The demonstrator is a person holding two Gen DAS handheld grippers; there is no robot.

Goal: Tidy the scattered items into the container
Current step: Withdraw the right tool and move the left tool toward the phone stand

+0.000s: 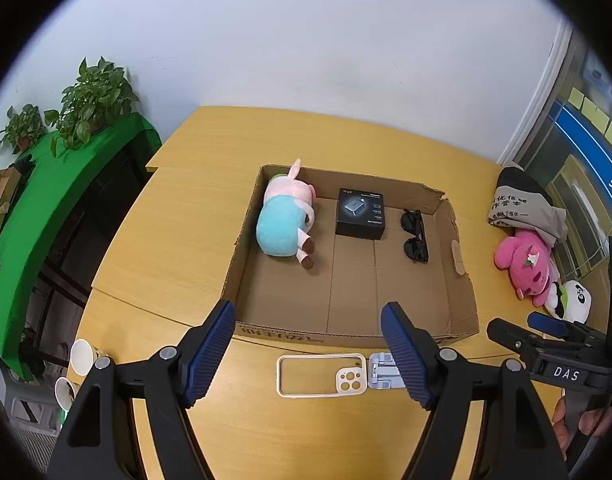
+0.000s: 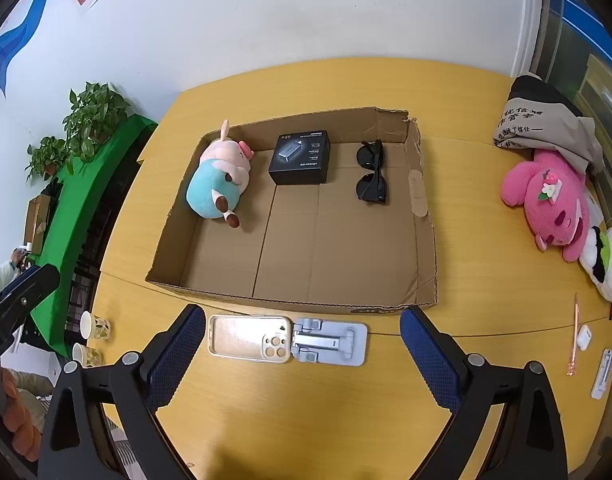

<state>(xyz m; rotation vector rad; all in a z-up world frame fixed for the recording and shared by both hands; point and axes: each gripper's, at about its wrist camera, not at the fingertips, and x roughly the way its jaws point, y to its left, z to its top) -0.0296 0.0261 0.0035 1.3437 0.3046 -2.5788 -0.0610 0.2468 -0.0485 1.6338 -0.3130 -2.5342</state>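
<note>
A shallow cardboard box (image 1: 450,304) (image 2: 424,264) sits on the yellow table. Inside lie a plush pig (image 1: 284,220) (image 2: 218,180), a black charger box (image 1: 361,214) (image 2: 300,158) and black sunglasses (image 1: 414,234) (image 2: 372,172). In front of the box lie a cream phone case (image 1: 322,374) (image 2: 248,338) and a grey folding stand (image 1: 384,370) (image 2: 330,340), touching each other. My left gripper (image 1: 308,350) is open above them. My right gripper (image 2: 302,354) is open above them too, and it also shows at the right in the left wrist view (image 1: 518,326).
A pink plush (image 1: 526,266) (image 2: 550,200), a panda plush (image 1: 572,300) (image 2: 606,260) and a grey cloth bag (image 1: 522,204) (image 2: 546,124) lie at the table's right. A pen (image 2: 574,334), white earbud case (image 2: 584,336) and small white holder (image 2: 604,372) lie nearby. Paper cups (image 1: 82,356) (image 2: 94,326) stand left.
</note>
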